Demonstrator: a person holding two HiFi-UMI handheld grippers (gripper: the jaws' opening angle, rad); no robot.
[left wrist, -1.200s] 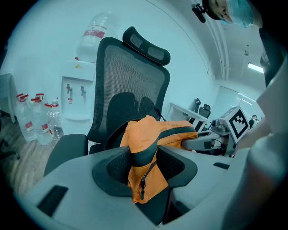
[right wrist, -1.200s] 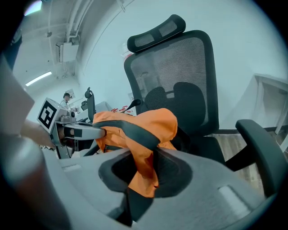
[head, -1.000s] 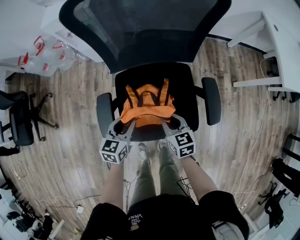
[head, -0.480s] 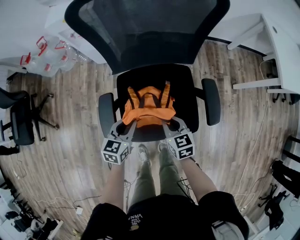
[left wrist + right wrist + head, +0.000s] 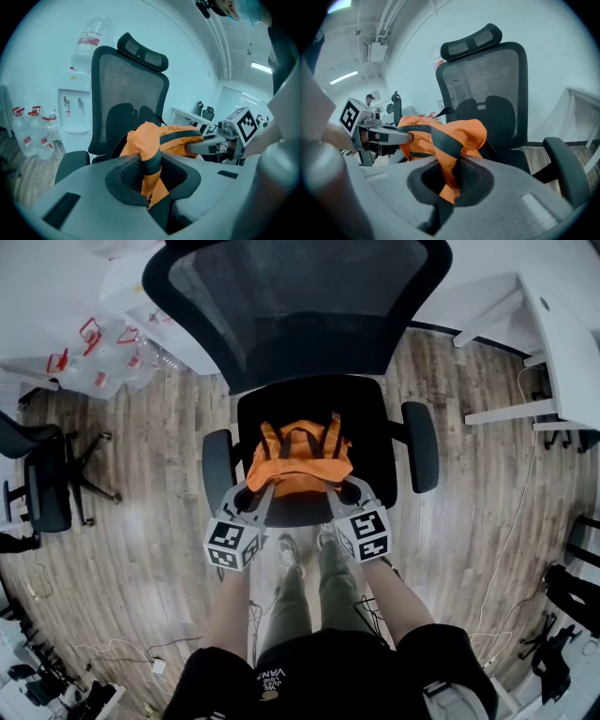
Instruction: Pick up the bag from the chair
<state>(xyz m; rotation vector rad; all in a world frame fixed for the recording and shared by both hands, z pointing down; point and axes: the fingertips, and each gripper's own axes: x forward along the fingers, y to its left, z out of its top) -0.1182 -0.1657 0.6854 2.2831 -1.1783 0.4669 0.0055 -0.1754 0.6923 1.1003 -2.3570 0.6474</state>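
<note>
An orange bag (image 5: 298, 463) with black straps hangs over the seat of a black office chair (image 5: 309, 399), stretched between both grippers. My left gripper (image 5: 255, 489) is shut on the bag's near left corner; orange cloth and a black strap (image 5: 151, 164) are pinched between its jaws. My right gripper (image 5: 339, 486) is shut on the bag's near right corner, with the bag (image 5: 445, 140) bunched between its jaws. From the left gripper view the bag (image 5: 164, 140) stretches across to the right gripper (image 5: 206, 145). The left gripper (image 5: 408, 137) shows in the right gripper view, biting the bag's far side.
The chair's armrests (image 5: 217, 470) (image 5: 420, 444) flank the seat, and its mesh back (image 5: 295, 306) rises behind. Water bottles (image 5: 94, 357) stand at the left by a white wall. Another black chair (image 5: 42, 486) is at far left, white desks (image 5: 553, 343) at right, cables (image 5: 506, 531) on the wood floor.
Both grippers, still shut on the bag, have drawn slightly closer together and the bag has risen a little off the seat and bunched up.
</note>
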